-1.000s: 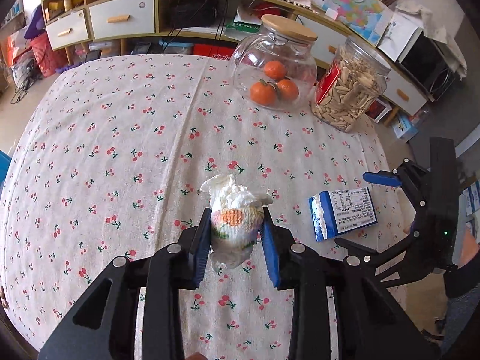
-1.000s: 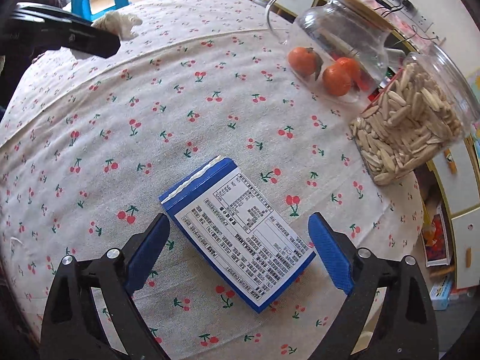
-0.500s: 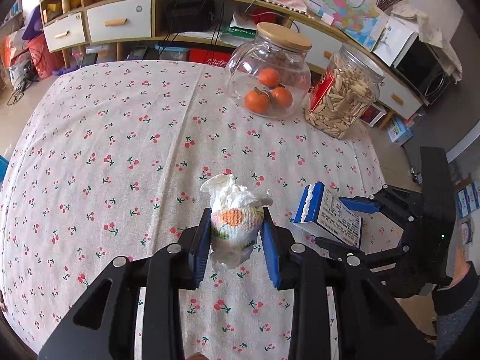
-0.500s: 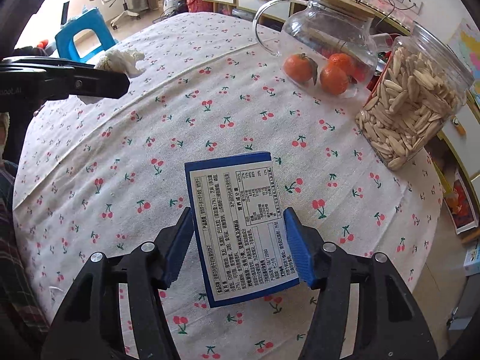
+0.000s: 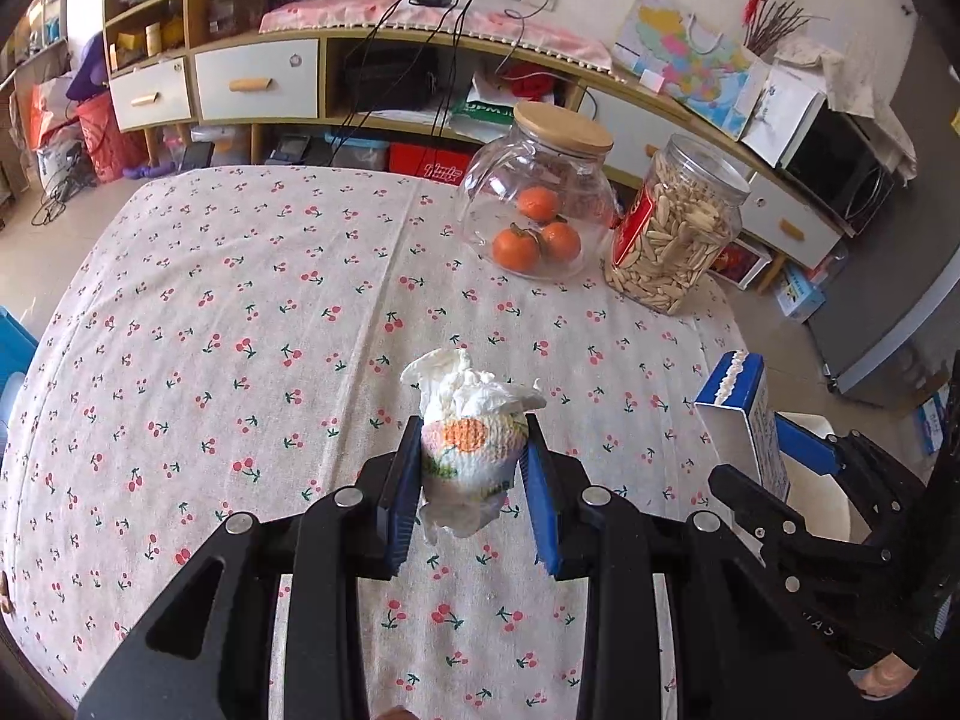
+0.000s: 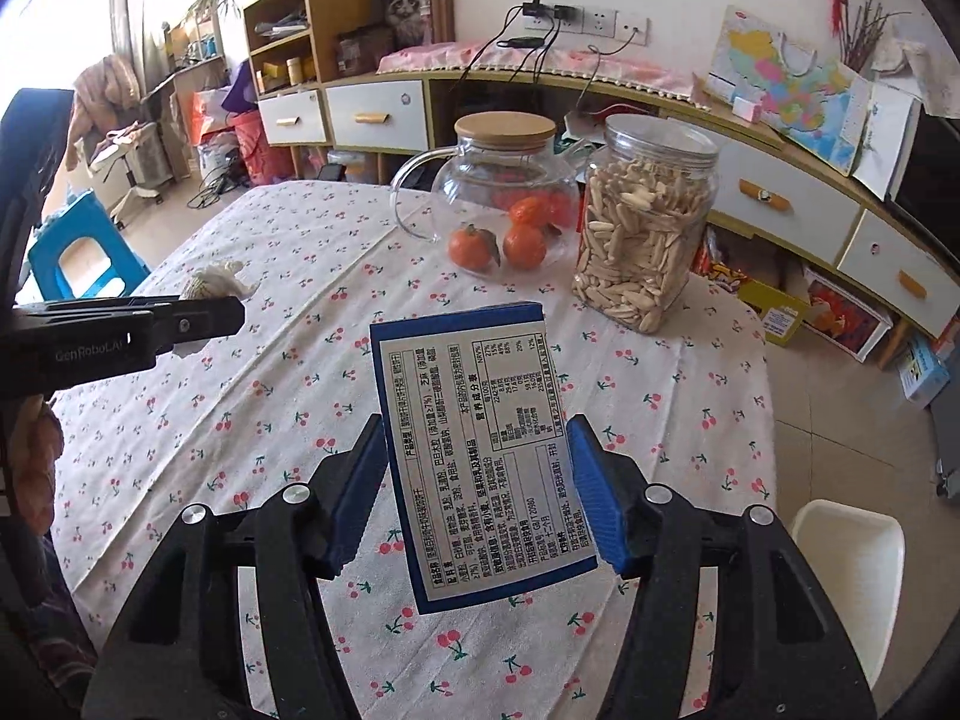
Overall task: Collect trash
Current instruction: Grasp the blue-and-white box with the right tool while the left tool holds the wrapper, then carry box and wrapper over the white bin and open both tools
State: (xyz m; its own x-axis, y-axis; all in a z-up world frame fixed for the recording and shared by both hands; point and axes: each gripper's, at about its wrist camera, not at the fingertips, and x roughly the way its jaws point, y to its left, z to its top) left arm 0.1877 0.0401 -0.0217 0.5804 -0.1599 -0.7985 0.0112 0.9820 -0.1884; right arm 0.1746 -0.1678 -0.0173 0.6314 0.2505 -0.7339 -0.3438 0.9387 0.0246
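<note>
Fingers (image 6: 591,510) around blue box (image 6: 480,456), above tablecloth (image 6: 660,420).

Left tool (image 5: 471,483): raised over near edge of bench (image 5: 252,300), blue pads clamped on both sides of wrapper-and-tissue wad (image 5: 471,444). Right tool (image 6: 477,495): raised near bench's right edge, pads pressed to long sides of blue box (image 6: 480,456), box tilted up. Bare hand (image 5: 888,669) behind right tool, mostly hidden, probably gripping handle.

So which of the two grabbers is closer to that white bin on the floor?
Right. The right gripper, clamping the blue box, hangs beside the white bin; the left gripper hangs over the table, further off.
</note>
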